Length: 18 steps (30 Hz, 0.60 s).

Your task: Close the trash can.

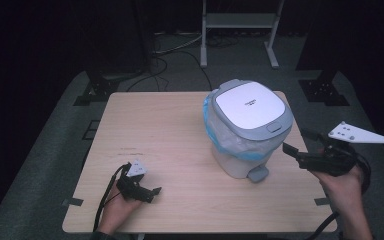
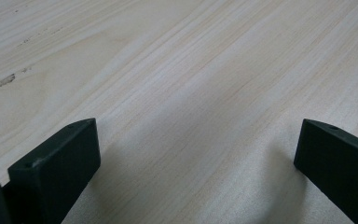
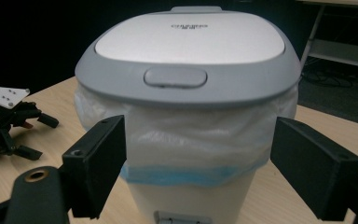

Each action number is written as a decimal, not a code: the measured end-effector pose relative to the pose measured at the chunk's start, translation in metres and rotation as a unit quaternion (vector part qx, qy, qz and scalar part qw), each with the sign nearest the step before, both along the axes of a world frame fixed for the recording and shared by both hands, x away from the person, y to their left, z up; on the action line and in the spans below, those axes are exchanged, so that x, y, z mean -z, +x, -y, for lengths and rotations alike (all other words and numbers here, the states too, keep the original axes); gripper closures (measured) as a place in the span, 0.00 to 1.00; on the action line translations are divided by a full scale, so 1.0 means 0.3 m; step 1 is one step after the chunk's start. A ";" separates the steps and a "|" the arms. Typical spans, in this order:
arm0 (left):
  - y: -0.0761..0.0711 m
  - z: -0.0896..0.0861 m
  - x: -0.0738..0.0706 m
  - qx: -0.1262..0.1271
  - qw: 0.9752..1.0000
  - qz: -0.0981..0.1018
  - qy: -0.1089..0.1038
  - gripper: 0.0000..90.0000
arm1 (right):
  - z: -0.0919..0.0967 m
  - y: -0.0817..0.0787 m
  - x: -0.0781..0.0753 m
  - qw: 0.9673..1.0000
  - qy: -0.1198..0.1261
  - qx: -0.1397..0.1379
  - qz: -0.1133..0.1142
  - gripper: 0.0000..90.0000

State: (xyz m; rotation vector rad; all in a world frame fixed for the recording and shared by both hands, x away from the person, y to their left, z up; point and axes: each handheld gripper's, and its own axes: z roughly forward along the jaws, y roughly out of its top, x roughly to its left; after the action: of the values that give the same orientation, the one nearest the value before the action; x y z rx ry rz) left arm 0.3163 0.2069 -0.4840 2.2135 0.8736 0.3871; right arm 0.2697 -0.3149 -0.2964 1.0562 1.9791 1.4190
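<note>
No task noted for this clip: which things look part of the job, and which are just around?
In play, likely:
- bin with closed lid and bag liner
- right gripper, open, facing the bin
- left gripper, open, on the table

Just around:
- metal stand
- floor cables

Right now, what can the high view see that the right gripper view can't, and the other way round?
High view alone: the whole table with its edges, the floor, both of the person's hands, and the right gripper from outside. Right gripper view alone: the push button on the lid's front, seen head-on, framed by its own open jaws. Both share the lidded bin with its blue-edged liner, and the left gripper resting on the table.
</note>
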 end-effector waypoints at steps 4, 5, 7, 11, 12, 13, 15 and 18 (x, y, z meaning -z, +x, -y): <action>0.000 0.000 0.000 -0.001 1.000 0.000 0.000 0.00 | 0.015 -0.025 0.035 1.000 0.003 0.003 -0.005 0.19; -0.001 0.000 0.000 -0.001 1.000 0.000 0.000 0.00 | 0.016 -0.029 0.050 1.000 0.001 0.003 -0.009 0.19; -0.001 0.000 -0.001 -0.001 1.000 -0.001 0.001 0.00 | 0.019 -0.034 0.078 1.000 -0.002 0.004 -0.017 0.18; -0.001 0.000 -0.001 0.000 1.000 -0.001 0.001 0.00 | 0.029 -0.039 0.124 1.000 -0.004 0.007 -0.026 0.17; -0.001 0.000 -0.001 -0.001 1.000 -0.001 0.001 0.00 | 0.032 -0.041 0.138 0.999 -0.002 0.007 -0.031 0.17; -0.001 0.000 -0.001 -0.001 1.000 -0.001 0.001 0.00 | 0.034 -0.041 0.146 0.999 -0.002 0.008 -0.031 0.17; -0.001 0.000 -0.001 -0.001 1.000 -0.001 0.001 0.00 | 0.035 -0.042 0.166 0.999 -0.005 0.010 -0.036 0.16; -0.001 0.000 -0.001 -0.001 1.000 -0.001 0.001 0.00 | 0.036 -0.041 0.190 0.999 -0.008 0.009 -0.042 0.15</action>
State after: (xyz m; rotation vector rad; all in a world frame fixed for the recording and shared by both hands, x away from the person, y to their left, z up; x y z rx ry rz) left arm 0.3160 0.2070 -0.4838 2.2155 0.8761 0.3864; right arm 0.2573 -0.3258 -0.3533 1.1426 2.0307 1.3675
